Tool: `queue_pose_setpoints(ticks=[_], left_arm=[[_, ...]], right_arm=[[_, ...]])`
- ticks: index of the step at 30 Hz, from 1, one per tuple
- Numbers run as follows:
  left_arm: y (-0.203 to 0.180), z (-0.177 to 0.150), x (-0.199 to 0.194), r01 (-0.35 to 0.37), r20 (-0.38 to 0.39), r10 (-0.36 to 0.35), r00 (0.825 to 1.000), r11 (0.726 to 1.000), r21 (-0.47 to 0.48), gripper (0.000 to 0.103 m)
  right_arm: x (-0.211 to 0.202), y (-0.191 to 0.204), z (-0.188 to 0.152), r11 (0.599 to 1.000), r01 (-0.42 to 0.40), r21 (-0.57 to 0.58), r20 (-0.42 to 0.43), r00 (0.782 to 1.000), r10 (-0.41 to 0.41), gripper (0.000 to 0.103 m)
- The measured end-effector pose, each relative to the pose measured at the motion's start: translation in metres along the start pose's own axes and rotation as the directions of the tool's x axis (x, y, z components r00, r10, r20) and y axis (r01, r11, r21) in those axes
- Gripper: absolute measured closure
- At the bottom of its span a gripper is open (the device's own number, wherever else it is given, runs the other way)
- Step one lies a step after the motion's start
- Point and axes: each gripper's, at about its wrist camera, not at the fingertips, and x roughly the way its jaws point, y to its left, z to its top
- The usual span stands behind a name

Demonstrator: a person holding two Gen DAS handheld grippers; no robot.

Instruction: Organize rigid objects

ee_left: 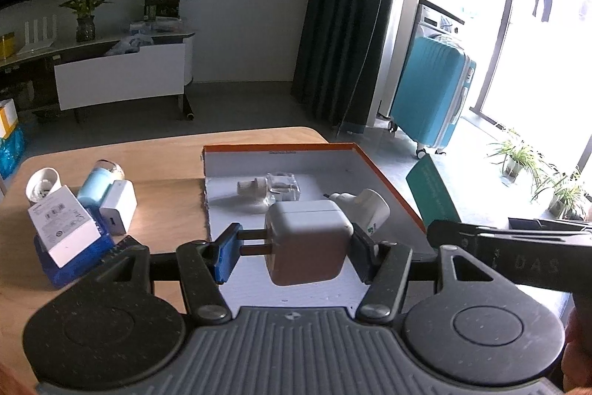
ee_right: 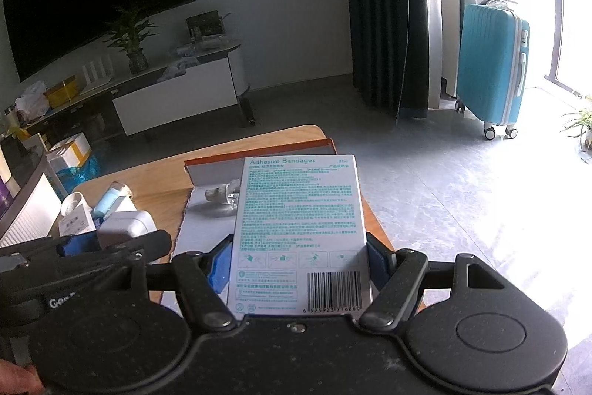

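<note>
Now mid-carry: both grippers loaded and hanging over the near side of the tray, nothing let go yet.

Far left, by the tabletop's [ee_left: 166, 206] left edge: a pile not yet sorted. White cup [ee_left: 41, 187] lying on its side, round and smooth. Small white box w/ label [ee_left: 64, 228] leaning on a blue box [ee_left: 100, 243]. Light blue bottle w/ clear cap [ee_left: 97, 186], shiny. Small white charger cube [ee_left: 118, 211], hard w/ soft corners.

Middle: left gripper [ee_left: 292, 248], jaws narrow, pinching the big white charger [ee_left: 307, 239] — one pad on the metal prongs, other pad on the flat back. Smooth plastic, rounded block. Held just above the tray floor.

Tray [ee_left: 384, 180]: flat cardboard lid, orange rim, white inside, on the tabletop's right half. Already in it, toward the far side: clear glass bottle w/ white ribbed cap [ee_left: 273, 187], lying down. Next to it, by the right rim, a white plug-in thing [ee_left: 364, 206], rounded.

Right: right gripper [ee_right: 299, 269], jaws wide, clamped on the bandage box [ee_right: 299, 232] by its long side edges. Thin flat card box, teal print, barcode at the near end. Sits above the tray's right rim.

Next, prob.: lower each one onto a bare bit of the tray floor, clear of the bottle & plug, then open jaws. Charger may tip off its prongs, so set it flat first.
</note>
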Motion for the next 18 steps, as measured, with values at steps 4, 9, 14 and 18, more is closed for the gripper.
queue_pose_setpoints(ticks=[4, 9, 14, 18], left_arm=[[-0.003, 0.001, 0.004, 0.005, -0.004, -0.005, 1.0, 1.0, 0.003, 0.042], [-0.006, 0.003, 0.009, 0.009, -0.007, -0.009, 1.0, 1.0, 0.005, 0.042], [-0.01, 0.004, 0.012, 0.01, -0.009, -0.01, 1.0, 1.0, 0.009, 0.042], [-0.012, 0.005, 0.014, 0.006, -0.009, -0.006, 1.0, 1.0, 0.007, 0.042]], right_arm=[[0.005, -0.001, 0.003, 1.0, 0.006, 0.002, 0.002, 1.0, -0.006, 0.019], [0.008, -0.003, 0.007, 1.0, 0.003, -0.003, 0.009, 1.0, -0.003, 0.019], [0.012, -0.005, 0.013, 1.0, 0.002, -0.006, 0.017, 1.0, -0.002, 0.019], [0.015, -0.007, 0.015, 1.0, -0.001, -0.008, 0.017, 1.0, 0.001, 0.019]])
